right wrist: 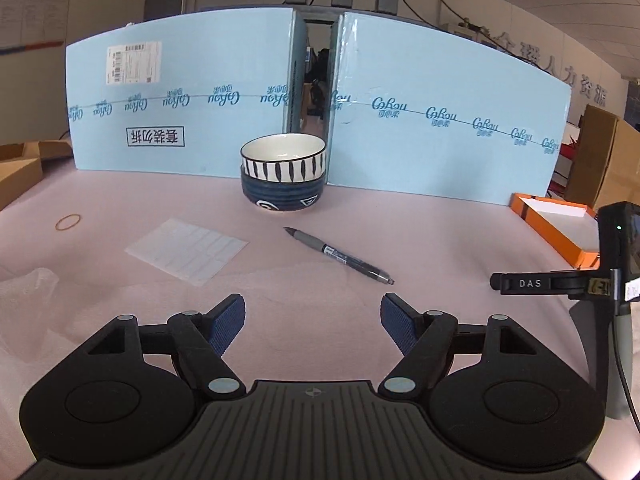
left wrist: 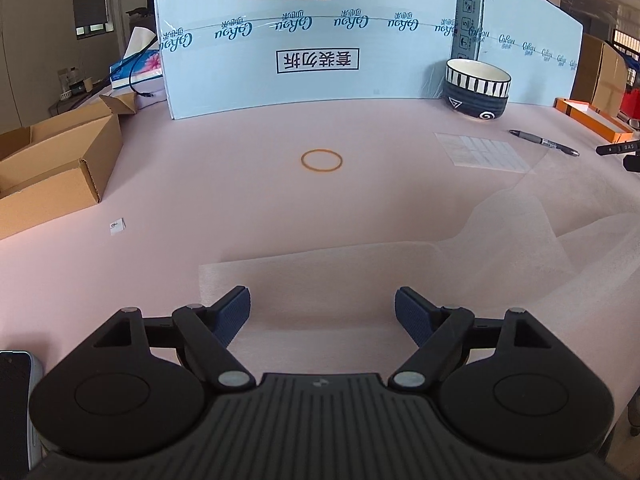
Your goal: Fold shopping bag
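Observation:
A thin translucent white bag (left wrist: 460,264) lies loosely spread on the pink table cover, in front of and to the right of my left gripper (left wrist: 322,312). That gripper is open and empty, with its fingertips over the bag's near left part. In the right wrist view only a crumpled edge of the bag (right wrist: 28,284) shows at the far left. My right gripper (right wrist: 313,322) is open and empty above bare pink cover, to the right of the bag.
Two stacked bowls (right wrist: 283,178) stand before blue cartons (right wrist: 180,112) at the back. A pen (right wrist: 340,256), a clear label sheet (right wrist: 188,250) and a rubber band (left wrist: 322,160) lie on the table. Cardboard boxes (left wrist: 48,164) sit at the left, an orange box (right wrist: 556,220) at the right.

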### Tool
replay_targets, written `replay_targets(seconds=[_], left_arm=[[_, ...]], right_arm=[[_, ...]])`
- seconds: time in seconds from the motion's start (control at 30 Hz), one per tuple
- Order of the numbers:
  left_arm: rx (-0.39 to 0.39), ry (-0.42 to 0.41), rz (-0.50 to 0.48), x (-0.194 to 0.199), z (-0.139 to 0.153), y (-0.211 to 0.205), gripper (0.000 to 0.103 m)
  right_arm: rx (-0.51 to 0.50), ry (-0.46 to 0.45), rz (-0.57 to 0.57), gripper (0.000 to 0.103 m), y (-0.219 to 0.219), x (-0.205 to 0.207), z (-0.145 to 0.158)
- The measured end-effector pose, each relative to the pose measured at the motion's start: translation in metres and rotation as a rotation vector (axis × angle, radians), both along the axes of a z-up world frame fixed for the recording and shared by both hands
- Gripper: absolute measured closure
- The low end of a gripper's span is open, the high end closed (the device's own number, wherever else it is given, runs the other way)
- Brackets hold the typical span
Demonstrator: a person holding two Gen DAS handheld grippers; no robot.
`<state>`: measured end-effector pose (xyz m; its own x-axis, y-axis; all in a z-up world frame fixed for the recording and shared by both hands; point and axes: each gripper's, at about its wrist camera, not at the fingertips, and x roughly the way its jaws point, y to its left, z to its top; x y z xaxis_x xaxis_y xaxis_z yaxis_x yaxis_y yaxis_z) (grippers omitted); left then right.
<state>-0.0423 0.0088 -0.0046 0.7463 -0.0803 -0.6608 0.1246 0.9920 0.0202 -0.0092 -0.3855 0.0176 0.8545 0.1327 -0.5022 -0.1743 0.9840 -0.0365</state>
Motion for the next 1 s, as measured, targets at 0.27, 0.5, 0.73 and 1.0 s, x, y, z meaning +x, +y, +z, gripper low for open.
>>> replay_targets(seconds=[0.27,0.5,0.73,1.0], left_arm=[[-0.002,-0.040,-0.029,-0.004,-0.004,0.003,0.024],[0.000,-0.077,-0.094,-0.008,-0.006,-0.006,0.059],[-0.091,-0.046,-0.095,-0.003,0.001,0.002,0.103],[0.051,-0.223,-0.008,0.004,0.028,0.007,0.102]], right_arm=[[-0.042,0.132,0.057,0.033,0.016,0.051,-0.030],[-0.017,0.139,0.161,0.071,0.013,0.048,-0.033],[-0.084,0.077,0.150,0.103,0.033,0.035,-0.030],[-0.085,-0.142,-0.017,0.103,0.017,0.025,-0.002]])
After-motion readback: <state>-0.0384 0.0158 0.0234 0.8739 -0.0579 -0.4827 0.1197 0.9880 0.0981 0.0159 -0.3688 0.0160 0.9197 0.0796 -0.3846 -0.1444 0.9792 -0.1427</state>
